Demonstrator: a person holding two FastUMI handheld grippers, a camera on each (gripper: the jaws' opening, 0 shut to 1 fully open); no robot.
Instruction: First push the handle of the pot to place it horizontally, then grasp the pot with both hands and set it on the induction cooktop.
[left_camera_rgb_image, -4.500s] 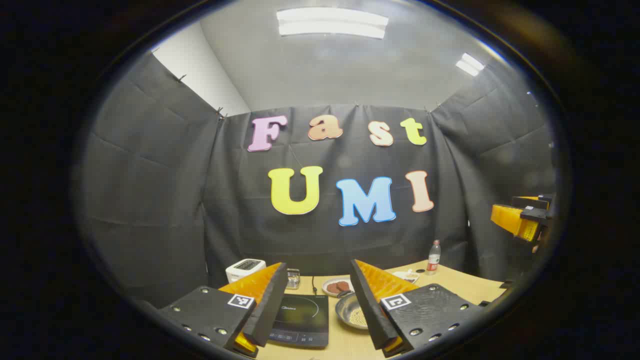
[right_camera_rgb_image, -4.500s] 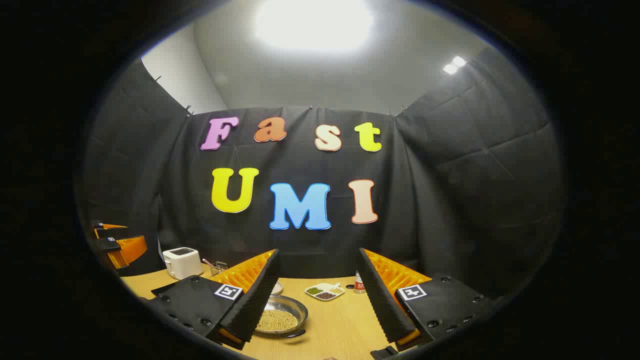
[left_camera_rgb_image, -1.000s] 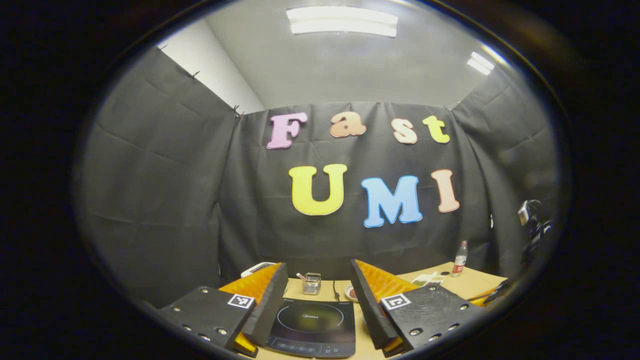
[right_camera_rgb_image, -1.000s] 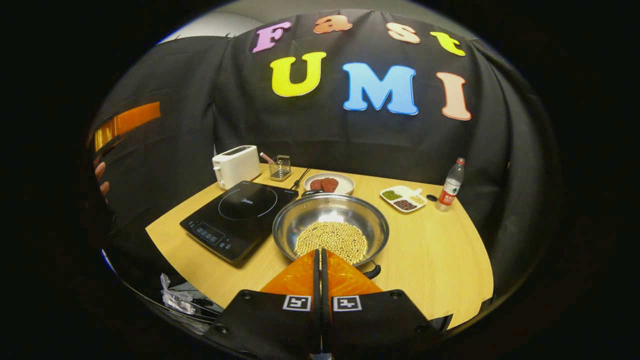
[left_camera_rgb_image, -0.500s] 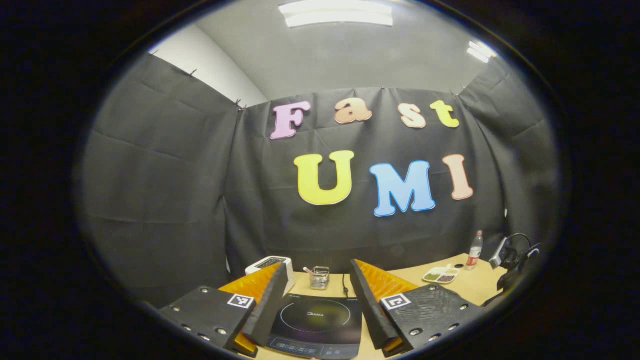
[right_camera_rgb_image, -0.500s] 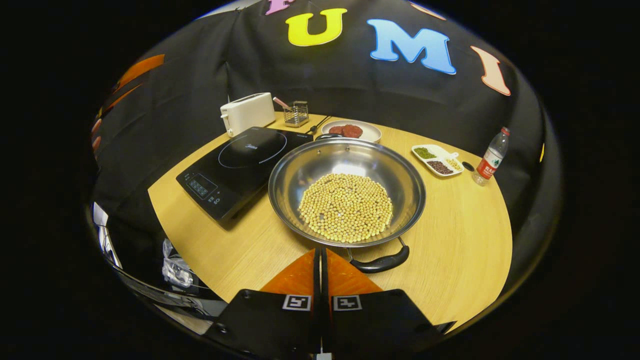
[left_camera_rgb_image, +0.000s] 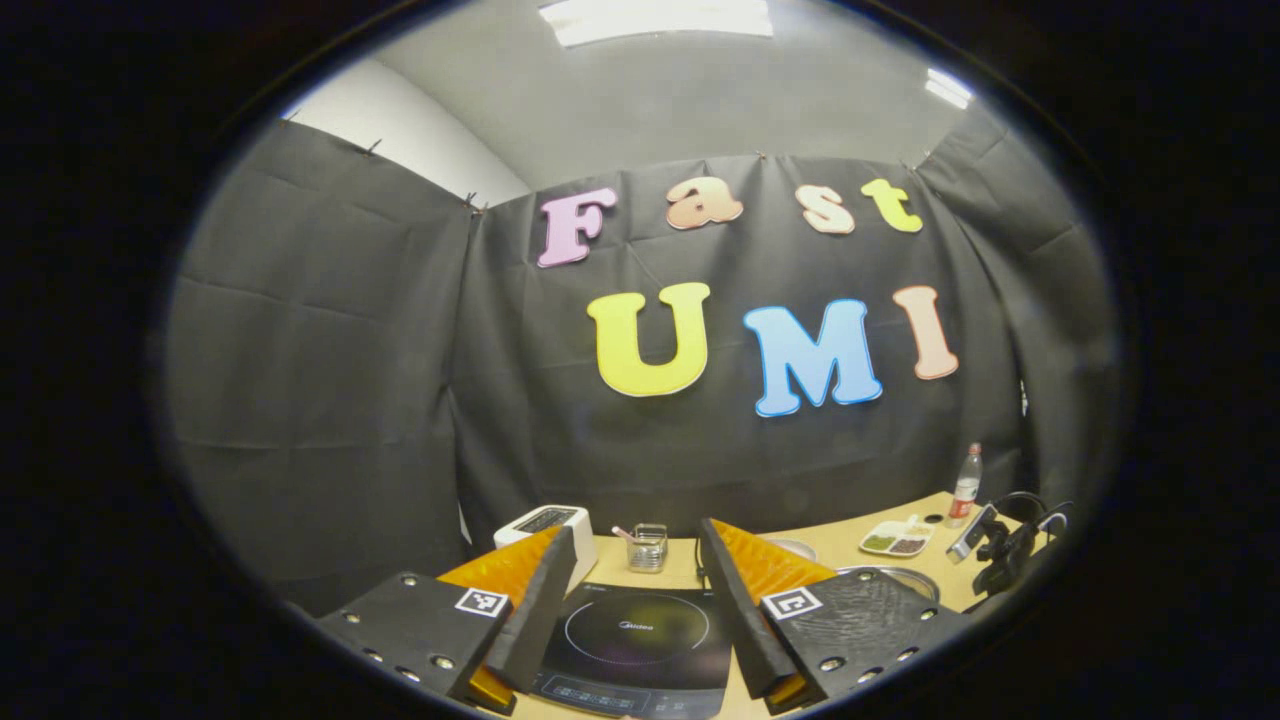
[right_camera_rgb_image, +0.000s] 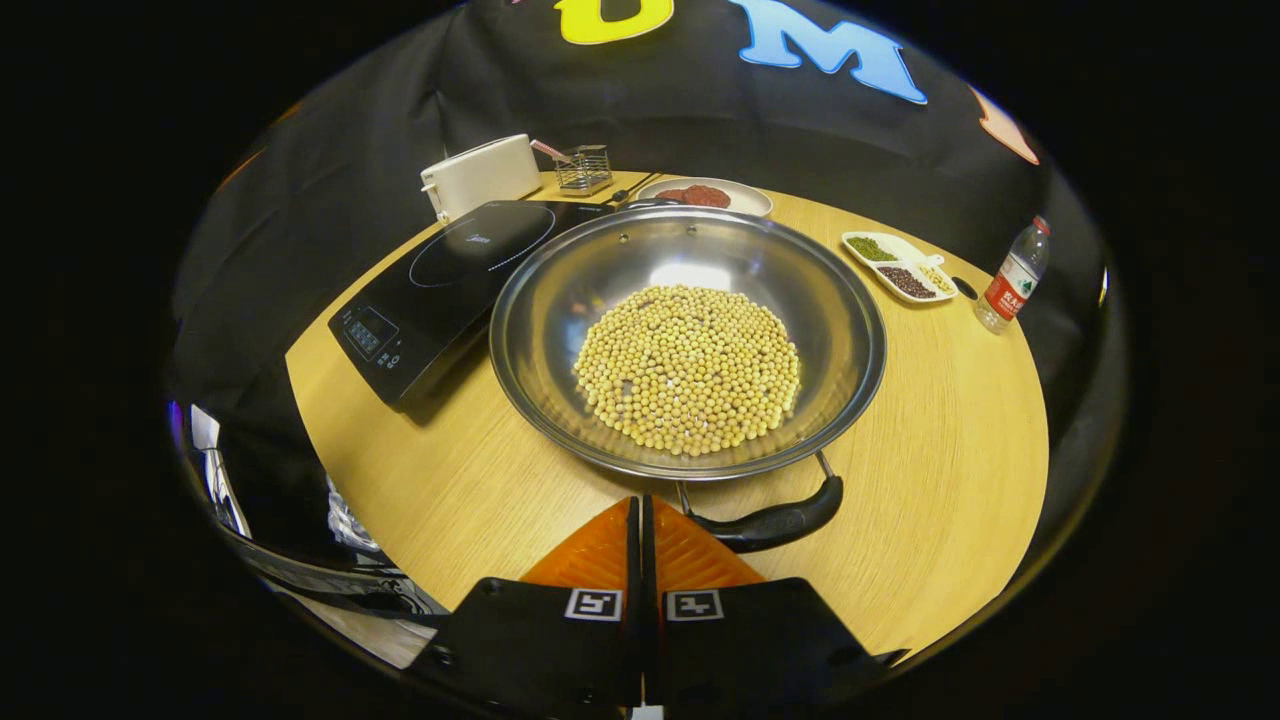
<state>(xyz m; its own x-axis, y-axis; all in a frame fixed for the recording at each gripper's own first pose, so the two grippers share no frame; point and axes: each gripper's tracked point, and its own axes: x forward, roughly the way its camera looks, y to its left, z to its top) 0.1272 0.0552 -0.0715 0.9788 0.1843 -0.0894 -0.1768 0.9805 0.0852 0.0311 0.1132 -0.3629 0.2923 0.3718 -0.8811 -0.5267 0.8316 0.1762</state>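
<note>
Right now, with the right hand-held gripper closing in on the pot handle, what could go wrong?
1. The pot holds a heap of beans; a hard shove on the handle could tip or spill them.
2. The pot's rim sits close to the cooktop; turning it could knock the cooktop.
3. The right hand-held gripper, shut, could slip off the curved handle.

At the round wooden table's far edge stand a white toaster, wire basket, plate of patties, divided dish; a plastic bottle at its right edge.
</note>
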